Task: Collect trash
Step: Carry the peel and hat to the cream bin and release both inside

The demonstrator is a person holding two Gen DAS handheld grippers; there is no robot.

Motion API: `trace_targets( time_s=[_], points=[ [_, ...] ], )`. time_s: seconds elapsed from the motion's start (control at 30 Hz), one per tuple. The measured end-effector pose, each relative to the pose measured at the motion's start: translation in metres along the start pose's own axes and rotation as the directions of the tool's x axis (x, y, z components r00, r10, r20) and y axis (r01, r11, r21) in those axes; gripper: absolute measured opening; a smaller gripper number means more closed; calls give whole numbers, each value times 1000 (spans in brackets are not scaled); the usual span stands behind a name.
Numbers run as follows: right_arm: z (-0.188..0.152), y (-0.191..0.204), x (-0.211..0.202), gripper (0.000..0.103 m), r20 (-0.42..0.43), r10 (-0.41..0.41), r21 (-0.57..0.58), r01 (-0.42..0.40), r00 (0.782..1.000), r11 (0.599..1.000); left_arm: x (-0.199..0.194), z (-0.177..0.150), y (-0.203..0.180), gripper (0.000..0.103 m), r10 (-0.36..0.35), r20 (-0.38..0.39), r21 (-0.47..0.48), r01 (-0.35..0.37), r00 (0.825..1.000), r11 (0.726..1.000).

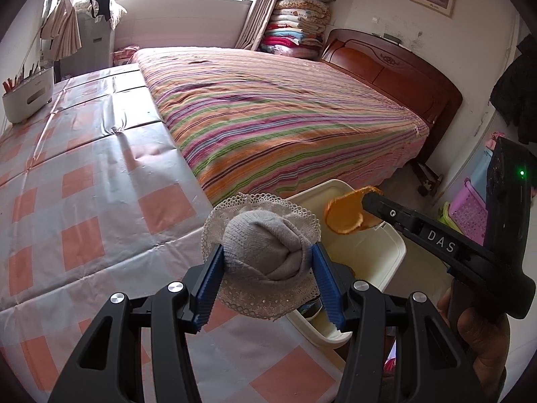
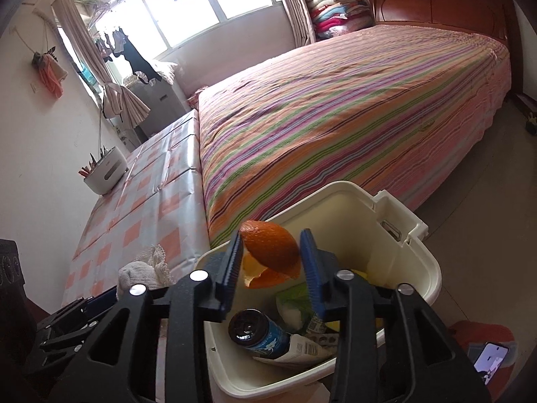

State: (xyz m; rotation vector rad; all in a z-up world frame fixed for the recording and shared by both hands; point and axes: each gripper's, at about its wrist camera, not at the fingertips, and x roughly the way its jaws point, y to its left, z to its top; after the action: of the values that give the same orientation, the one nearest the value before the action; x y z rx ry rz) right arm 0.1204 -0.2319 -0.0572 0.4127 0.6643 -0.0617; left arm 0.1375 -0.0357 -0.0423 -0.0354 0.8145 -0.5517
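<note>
My left gripper (image 1: 266,280) is shut on a rolled grey sock with a lace cuff (image 1: 265,255), held above the checked table's edge beside the cream trash bin (image 1: 386,258). The sock also shows in the right wrist view (image 2: 142,272). My right gripper (image 2: 272,268) is shut on a piece of orange peel (image 2: 272,252) and holds it over the open bin (image 2: 412,258). In the left wrist view the peel (image 1: 345,215) hangs over the bin. Inside the bin lie a dark can with a blue label (image 2: 258,332), a green wrapper (image 2: 295,305) and printed packaging (image 2: 302,349).
A checked plastic tablecloth (image 1: 84,184) covers the table on the left. A white holder with pens (image 1: 28,92) stands at its far corner. A striped bed (image 1: 285,114) lies behind the bin. A purple basket (image 1: 470,211) and a phone (image 2: 490,359) are on the floor at right.
</note>
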Motion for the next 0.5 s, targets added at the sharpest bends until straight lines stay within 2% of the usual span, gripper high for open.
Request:
trace_targets(
  time_s=[0.13, 0.5],
  points=[
    [5, -6, -10, 54, 34, 4, 29, -5, 999, 1000, 2, 0, 0, 51, 0, -3, -2, 0, 1000, 1000],
    [13, -22, -30, 56, 113, 27, 110, -40, 993, 993, 17, 1, -14, 51, -34, -32, 3, 34, 999, 999]
  ],
)
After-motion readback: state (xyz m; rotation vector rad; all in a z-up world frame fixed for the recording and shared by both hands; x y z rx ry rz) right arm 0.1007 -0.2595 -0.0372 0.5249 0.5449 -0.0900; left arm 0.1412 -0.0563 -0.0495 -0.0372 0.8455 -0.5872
